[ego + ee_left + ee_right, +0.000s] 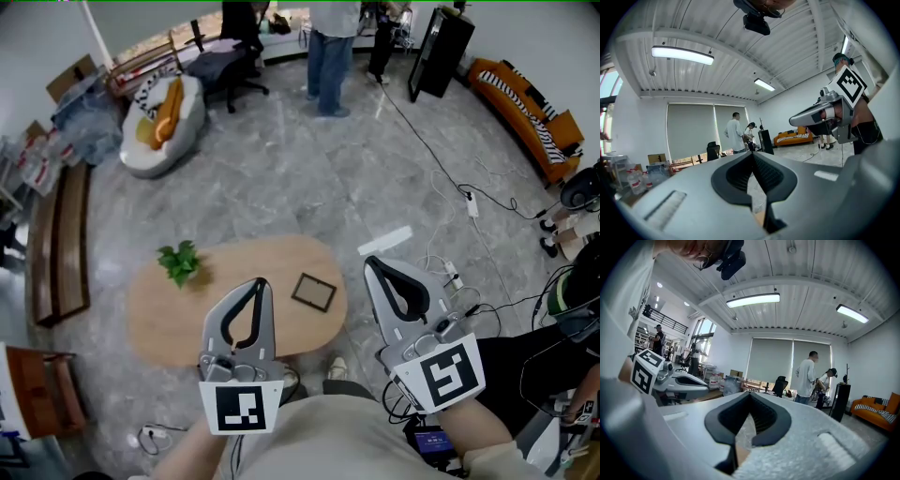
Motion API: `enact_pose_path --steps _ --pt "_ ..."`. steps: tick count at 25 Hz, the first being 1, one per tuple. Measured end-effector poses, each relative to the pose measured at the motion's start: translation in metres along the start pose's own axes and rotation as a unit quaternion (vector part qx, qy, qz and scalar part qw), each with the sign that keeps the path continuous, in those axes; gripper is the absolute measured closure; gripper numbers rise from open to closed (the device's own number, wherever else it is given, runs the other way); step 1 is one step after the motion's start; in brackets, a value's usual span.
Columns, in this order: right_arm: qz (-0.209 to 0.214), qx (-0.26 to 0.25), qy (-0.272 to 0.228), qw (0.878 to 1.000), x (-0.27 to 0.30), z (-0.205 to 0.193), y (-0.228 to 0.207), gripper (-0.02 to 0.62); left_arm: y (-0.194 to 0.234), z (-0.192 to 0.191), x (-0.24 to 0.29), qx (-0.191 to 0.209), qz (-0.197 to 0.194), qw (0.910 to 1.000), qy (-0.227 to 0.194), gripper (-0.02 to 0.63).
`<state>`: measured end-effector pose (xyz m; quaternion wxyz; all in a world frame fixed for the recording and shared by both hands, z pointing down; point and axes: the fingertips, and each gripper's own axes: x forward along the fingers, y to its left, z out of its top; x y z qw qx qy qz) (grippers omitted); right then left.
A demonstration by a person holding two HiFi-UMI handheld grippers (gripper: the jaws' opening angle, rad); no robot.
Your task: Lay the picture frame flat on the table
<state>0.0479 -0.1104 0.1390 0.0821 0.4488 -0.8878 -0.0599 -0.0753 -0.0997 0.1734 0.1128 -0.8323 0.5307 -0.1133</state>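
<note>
Grey marble floor (281,187) surrounded the oval pale wooden table (169,314); the small dark-rimmed picture frame (313,292) seemingly lay flat near its right end; left gripper (259,281) and right gripper (369,262) hovered, jaws pressed together, empty.

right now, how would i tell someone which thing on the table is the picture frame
Find the oval light-wood table on the grey stone floor. The picture frame sits near its right end, a small rectangle with a dark rim. Its only neighbour there is a leafy green plant at the left.
</note>
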Motion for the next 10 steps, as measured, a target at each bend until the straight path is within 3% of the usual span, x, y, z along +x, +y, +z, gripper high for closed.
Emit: enact_pose_path --steps 4,10 --pt "-0.001 -0.003 -0.003 1.0 -0.0007 0.0028 -0.0014 0.594 0.0008 0.0008 -0.0016 -0.027 0.01 0.9996 0.0 0.586" --pt "0.001 -0.003 -0.001 1.0 0.0054 0.004 -0.0041 0.594 0.0045 0.0079 0.0042 -0.02 0.007 0.9998 -0.004 0.586"
